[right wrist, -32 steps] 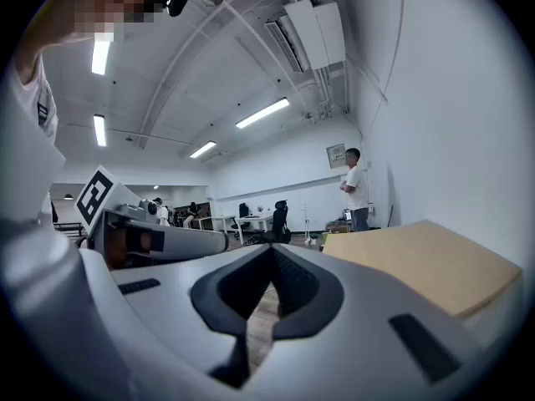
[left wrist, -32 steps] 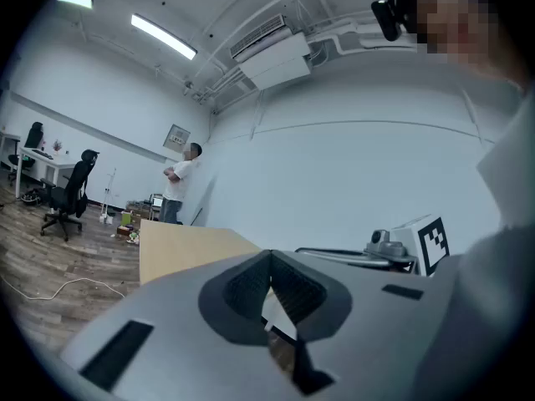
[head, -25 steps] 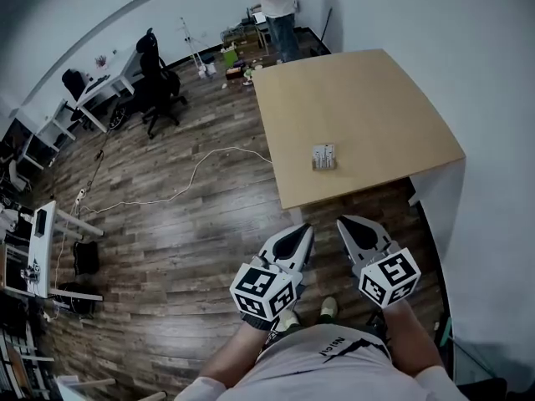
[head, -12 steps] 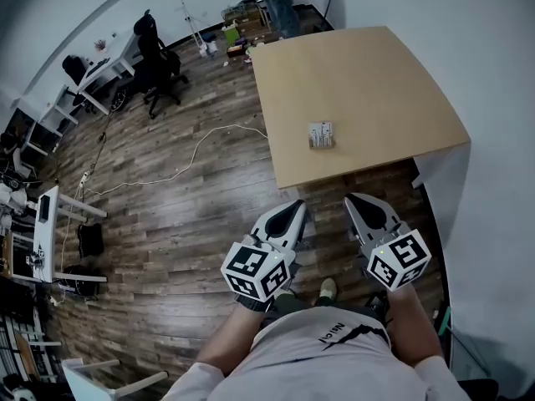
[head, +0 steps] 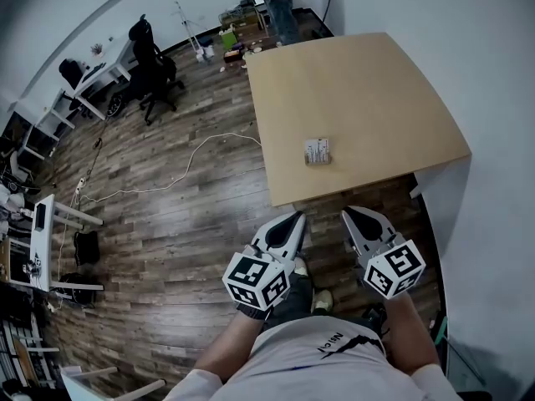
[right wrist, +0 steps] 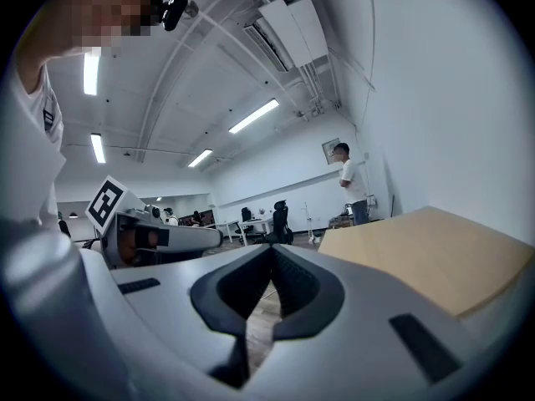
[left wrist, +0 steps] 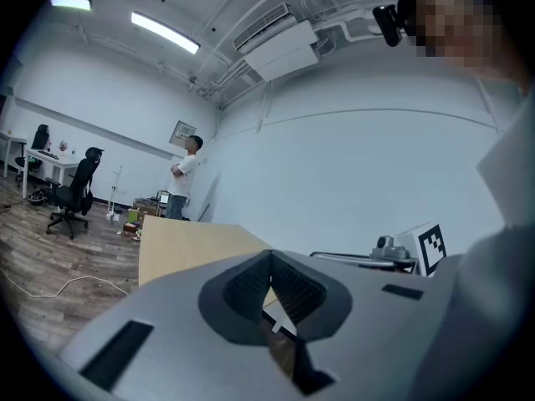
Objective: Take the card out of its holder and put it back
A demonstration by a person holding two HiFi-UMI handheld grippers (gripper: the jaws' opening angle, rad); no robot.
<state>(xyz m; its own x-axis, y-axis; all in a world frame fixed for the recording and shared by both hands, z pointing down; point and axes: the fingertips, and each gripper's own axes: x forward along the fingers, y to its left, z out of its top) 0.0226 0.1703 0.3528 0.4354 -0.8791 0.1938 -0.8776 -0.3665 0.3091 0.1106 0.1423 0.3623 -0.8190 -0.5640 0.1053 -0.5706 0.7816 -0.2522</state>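
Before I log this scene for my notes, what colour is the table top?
The table top is light tan wood, best seen in the head view.

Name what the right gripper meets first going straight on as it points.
Probably the near edge of the table, though the right gripper view puts it slightly right of the jaws' line, so the right gripper might pass beside it.
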